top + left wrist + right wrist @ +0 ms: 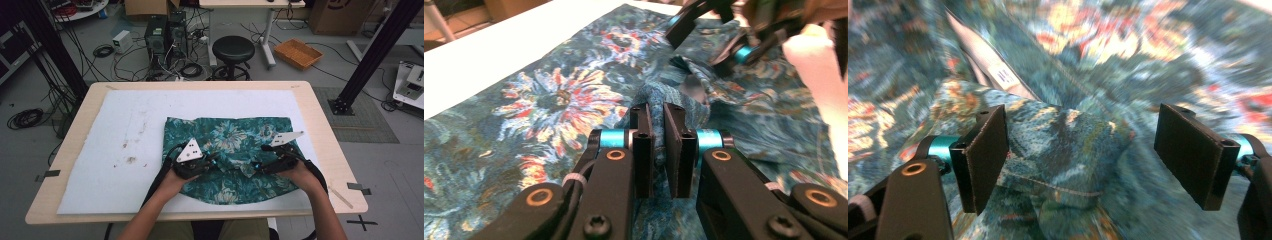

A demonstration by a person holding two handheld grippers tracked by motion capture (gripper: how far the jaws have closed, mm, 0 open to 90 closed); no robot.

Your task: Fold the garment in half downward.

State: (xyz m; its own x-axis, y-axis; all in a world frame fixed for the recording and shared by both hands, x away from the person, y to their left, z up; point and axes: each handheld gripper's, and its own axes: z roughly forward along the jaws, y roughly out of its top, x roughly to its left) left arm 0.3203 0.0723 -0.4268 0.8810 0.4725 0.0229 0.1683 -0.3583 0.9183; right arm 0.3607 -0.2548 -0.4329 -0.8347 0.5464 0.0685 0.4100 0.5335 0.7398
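We see the teal floral-print cloth (235, 150) lying on the white-padded surface (115, 145), long axis left-right. Left hand-held gripper (658, 150) pinches a raised fold; right hand-held gripper (1083, 155) gapes wide around another fold.

Soft woven floral cloth (235, 150) on a matt white foam sheet (115, 150) over pale smooth wood tabletop (80, 120)

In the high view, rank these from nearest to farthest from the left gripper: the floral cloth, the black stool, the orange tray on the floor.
1. Floral cloth: on the table, pinched in the left gripper.
2. Black stool: on the floor just beyond the table's far edge, near the middle.
3. Orange tray: on the floor, farther off to the right of the stool.
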